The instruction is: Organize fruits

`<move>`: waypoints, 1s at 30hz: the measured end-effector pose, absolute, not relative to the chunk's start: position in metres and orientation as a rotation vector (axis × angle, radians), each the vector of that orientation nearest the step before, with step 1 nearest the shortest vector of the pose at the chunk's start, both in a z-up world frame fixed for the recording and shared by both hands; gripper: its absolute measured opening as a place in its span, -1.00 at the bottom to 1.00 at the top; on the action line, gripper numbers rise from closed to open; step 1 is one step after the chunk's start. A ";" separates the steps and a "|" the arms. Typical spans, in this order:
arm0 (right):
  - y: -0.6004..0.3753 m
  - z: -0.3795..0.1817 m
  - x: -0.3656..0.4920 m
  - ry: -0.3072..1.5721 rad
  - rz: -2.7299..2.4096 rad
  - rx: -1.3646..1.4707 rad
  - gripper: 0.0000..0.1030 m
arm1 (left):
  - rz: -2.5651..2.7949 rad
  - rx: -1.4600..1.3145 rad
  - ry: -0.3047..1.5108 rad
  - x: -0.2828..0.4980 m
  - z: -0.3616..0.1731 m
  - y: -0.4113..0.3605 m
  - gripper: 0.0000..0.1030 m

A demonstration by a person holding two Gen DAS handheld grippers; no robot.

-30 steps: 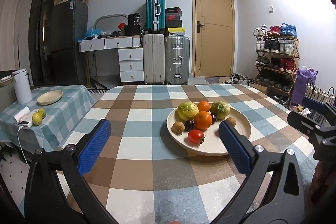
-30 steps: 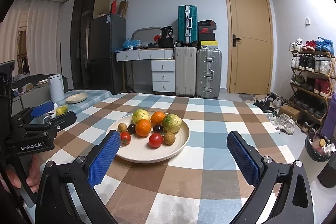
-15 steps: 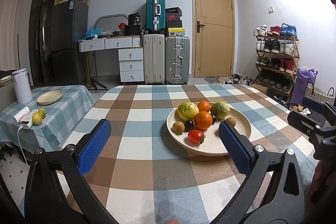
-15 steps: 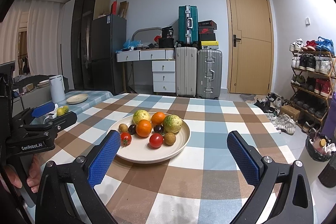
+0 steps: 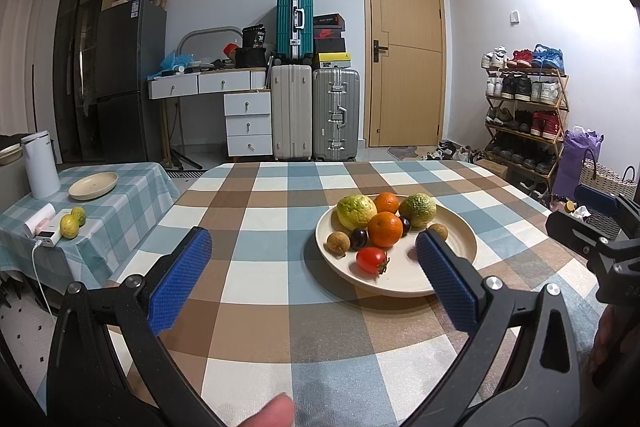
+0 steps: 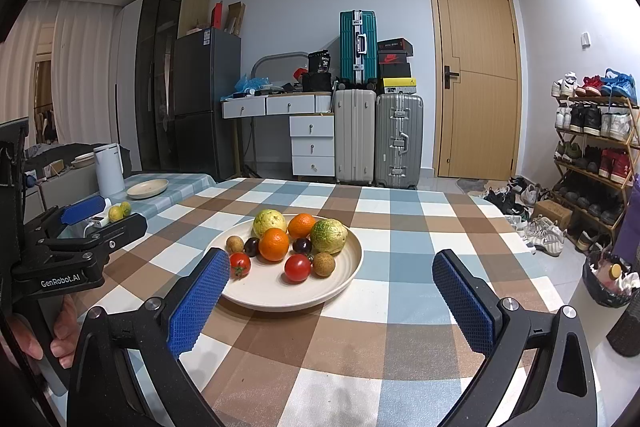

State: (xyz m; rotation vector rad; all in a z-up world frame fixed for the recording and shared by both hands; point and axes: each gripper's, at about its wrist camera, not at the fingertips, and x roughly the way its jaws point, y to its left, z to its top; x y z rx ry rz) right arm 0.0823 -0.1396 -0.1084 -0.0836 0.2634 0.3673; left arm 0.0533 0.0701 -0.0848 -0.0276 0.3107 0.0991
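On the plate (image 6: 344, 279) sit two oranges, two tomatoes and two guavas; both hand-held grippers gape apart.

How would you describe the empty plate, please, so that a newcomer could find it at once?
Look past the big checked table to the smaller side table on its left. The empty plate lies there beside the white kettle. Unlike the plate on the big table, which is heaped with fruit, it holds nothing.
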 end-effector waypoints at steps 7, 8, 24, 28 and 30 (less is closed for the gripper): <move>-0.140 -0.108 0.082 0.264 0.367 -0.083 1.00 | 0.100 -0.028 0.311 0.054 -0.086 0.070 0.99; -0.140 -0.108 0.082 0.264 0.367 -0.083 1.00 | 0.102 -0.028 0.310 0.053 -0.085 0.070 0.99; -0.140 -0.108 0.083 0.263 0.367 -0.083 1.00 | 0.103 -0.028 0.309 0.054 -0.085 0.069 0.99; -0.140 -0.108 0.083 0.264 0.367 -0.082 1.00 | 0.103 -0.029 0.309 0.055 -0.086 0.069 0.99; -0.140 -0.108 0.083 0.264 0.368 -0.082 1.00 | 0.103 -0.028 0.309 0.055 -0.086 0.069 0.99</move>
